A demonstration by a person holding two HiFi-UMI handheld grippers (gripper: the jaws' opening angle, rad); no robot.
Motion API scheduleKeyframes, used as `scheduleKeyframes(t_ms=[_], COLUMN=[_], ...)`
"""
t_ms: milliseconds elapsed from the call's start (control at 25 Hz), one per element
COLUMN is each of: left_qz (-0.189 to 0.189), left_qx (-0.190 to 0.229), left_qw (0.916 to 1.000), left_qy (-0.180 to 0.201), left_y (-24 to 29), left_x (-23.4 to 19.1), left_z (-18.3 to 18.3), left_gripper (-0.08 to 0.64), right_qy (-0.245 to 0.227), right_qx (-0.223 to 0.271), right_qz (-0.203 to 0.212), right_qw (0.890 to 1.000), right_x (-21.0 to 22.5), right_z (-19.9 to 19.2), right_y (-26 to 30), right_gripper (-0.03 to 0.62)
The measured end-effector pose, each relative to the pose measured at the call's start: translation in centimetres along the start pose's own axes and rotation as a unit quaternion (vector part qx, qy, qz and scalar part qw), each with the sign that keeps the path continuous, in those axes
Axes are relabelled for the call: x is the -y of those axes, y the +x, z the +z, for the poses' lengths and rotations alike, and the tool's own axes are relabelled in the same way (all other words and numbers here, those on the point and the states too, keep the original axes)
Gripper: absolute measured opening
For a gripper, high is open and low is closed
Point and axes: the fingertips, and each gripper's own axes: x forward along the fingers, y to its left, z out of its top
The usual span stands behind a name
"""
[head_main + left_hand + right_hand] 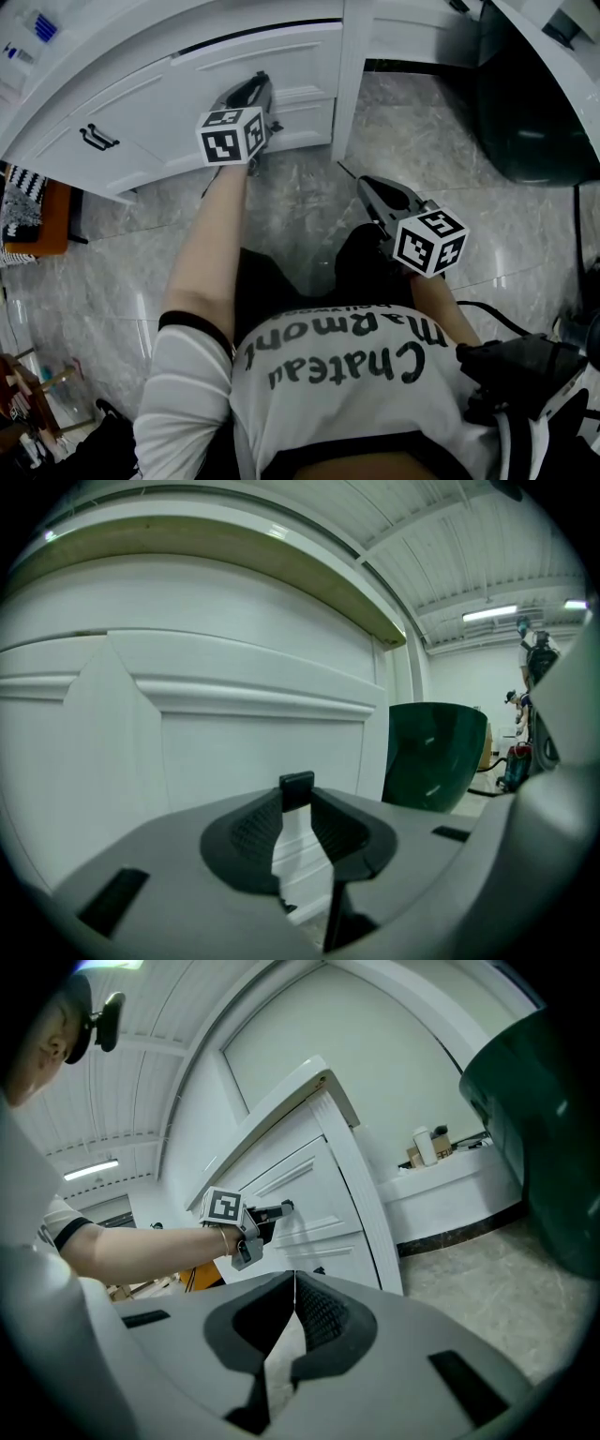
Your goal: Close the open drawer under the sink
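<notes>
The white drawer (262, 66) under the counter stands slightly out, with a dark gap along its top. In the right gripper view its front (300, 1185) also juts out from the cabinet. My left gripper (255, 94) is at the drawer front. In the left gripper view a small black handle (296, 787) sits pinched between the left gripper's (298, 803) fingertips, with the white panel (253, 752) close behind. My right gripper (373, 192) hangs over the floor, away from the cabinet. Its jaws (294, 1283) are shut with nothing between them.
A dark green bin (534, 103) stands right of the cabinet post (349, 75). Another drawer with a black handle (98, 139) is further left. An orange box (42, 220) sits at the far left. Black cables and gear (525, 375) lie at the lower right on the marble floor (309, 225).
</notes>
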Motion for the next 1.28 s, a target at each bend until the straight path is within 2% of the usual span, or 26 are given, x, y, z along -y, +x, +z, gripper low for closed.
scheduleKeyframes(t_ms=[200, 360, 480, 840, 1000, 1120, 1280], left_qz=[-0.006, -0.003, -0.01, -0.036, -0.03, -0.019, -0.007], left_qx=[-0.008, -0.033, -0.049, -0.063, -0.027, 0.002, 0.012], left_qw=[0.9999, 0.9995, 0.9987, 0.997, 0.999, 0.9994, 0.9996], left_qy=[0.005, 0.004, 0.011, 0.03, 0.02, 0.029, 0.027], left_y=[0.2, 0.7, 1.0, 1.1, 0.7, 0.3, 0.4], left_x=[-0.3, -0.4, -0.4, -0.6, -0.6, -0.5, -0.8], left_z=[0.1, 0.3, 0.3, 0.3, 0.2, -0.4, -0.6], left_gripper=[0.089, 0.089, 0.094, 0.098, 0.097, 0.097, 0.057], right_qy=[-0.006, -0.01, -0.009, -0.012, -0.017, -0.015, 0.002], right_qx=[-0.005, -0.003, -0.002, 0.002, 0.004, 0.005, -0.001], right_qz=[0.003, 0.007, 0.006, 0.017, 0.029, 0.037, 0.037], right_qw=[1.0, 1.0, 1.0, 1.0, 0.999, 0.999, 0.999], right_x=[-0.5, -0.7, -0.6, -1.2, -1.3, -0.9, 0.5], right_z=[-0.2, -0.1, -0.2, -0.2, -0.5, -0.7, -1.2], right_y=[0.1, 0.0, -0.2, 0.0, 0.3, 0.8, 2.5], right_gripper=[0.012, 0.012, 0.012, 0.012, 0.012, 0.012, 0.012])
